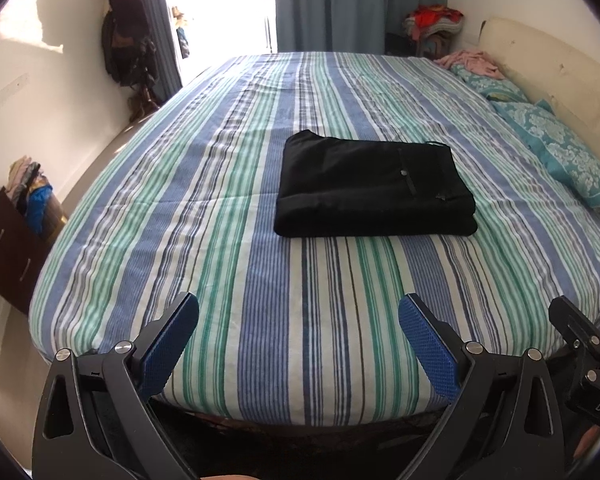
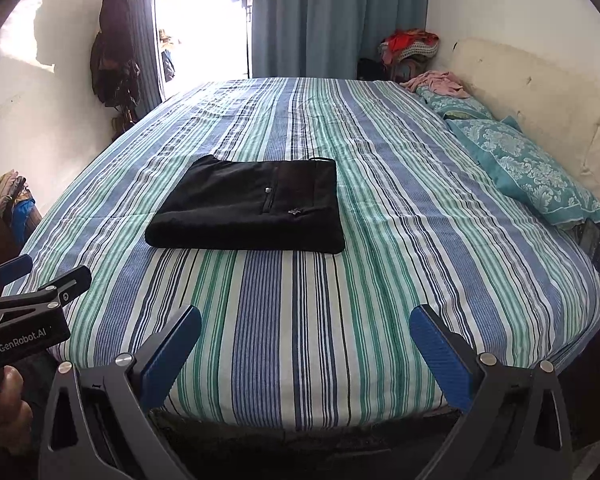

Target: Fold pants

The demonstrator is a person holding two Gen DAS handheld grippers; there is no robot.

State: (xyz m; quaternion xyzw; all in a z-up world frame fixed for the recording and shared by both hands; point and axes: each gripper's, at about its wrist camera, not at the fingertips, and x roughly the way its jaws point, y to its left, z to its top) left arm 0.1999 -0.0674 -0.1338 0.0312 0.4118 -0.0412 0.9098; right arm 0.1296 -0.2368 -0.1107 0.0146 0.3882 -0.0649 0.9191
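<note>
Both grippers hang wide open and empty over the near edge of the bed (image 1: 228, 240): the left gripper (image 1: 298, 340) and the right gripper (image 2: 306, 344) each show blue pads spread well apart with only striped sheet between them. The black pants (image 1: 374, 188) lie well ahead of them in the middle of the bed, already a compact folded rectangle with the button and pocket seam facing up, so the task looks done or nearly so. The chief risk, as I judge it, is a needless regrasp: pinching only the top layer would peel the stack open, and dragging it would bunch the loose sheet underneath. The layers inside the fold are hidden, so I cannot tell how evenly the legs align. The pillow (image 2: 528, 168) is cut off at the right, and the small emblem near the pants' corner is too small to read.
</note>
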